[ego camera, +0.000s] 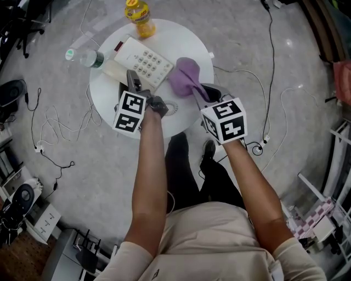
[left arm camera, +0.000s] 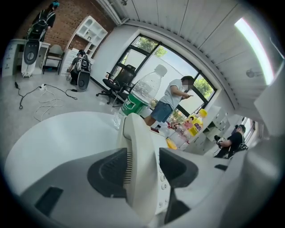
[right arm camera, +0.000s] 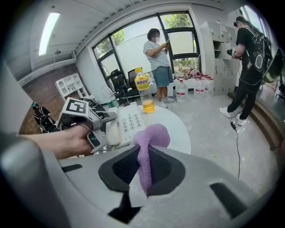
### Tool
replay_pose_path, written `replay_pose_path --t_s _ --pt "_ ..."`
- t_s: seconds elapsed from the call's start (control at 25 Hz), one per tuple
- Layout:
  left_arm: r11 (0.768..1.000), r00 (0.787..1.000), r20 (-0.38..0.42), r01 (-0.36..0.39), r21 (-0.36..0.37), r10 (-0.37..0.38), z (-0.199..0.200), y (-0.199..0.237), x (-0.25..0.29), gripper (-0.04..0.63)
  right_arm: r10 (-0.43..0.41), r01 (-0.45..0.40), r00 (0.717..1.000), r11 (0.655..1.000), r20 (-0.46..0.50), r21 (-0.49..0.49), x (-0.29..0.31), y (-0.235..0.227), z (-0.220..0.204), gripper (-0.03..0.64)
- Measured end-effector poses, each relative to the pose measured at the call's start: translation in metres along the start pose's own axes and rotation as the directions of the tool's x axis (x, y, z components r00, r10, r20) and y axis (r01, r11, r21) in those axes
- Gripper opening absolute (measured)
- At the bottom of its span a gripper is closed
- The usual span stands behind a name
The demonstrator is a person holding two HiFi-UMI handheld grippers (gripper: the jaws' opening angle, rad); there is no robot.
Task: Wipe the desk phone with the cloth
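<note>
Beyond my forearms point(ego camera: 151, 181), my left gripper point(left arm camera: 142, 169) grasps the handset point(left arm camera: 138, 151) of the desk phone point(ego camera: 143, 61), upper centre on the white table point(ego camera: 186, 41), while my right gripper point(right arm camera: 143, 171) clenches the purple cloth point(right arm camera: 149, 147) just beside it, the wiping seemingly barely begun.

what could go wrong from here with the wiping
The water bottle and yellow bottle stand at the rim of the table, right by the desk phone; a wiping push could topple one. The right gripper pinches only a narrow fold of the purple cloth, which could pull free under pressure. The smooth handset, clamped in the left gripper, could twist or slip.
</note>
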State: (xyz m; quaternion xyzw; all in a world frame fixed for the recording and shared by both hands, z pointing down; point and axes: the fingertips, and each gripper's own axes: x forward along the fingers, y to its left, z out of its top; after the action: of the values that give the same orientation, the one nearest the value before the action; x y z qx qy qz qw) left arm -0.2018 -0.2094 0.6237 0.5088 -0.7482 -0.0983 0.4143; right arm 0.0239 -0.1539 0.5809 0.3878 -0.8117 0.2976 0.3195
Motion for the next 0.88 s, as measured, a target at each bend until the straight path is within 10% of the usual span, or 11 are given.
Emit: replay_pose_path --t_s 0.88 --pt "0.984 0.984 -0.018 0.177 0.027 -0.176 0.060 -0.015 -0.087 0.224 0.097 -0.118 0.984 0.984 -0.150 -0.135 -0.010 0.048 -0.035 0.198"
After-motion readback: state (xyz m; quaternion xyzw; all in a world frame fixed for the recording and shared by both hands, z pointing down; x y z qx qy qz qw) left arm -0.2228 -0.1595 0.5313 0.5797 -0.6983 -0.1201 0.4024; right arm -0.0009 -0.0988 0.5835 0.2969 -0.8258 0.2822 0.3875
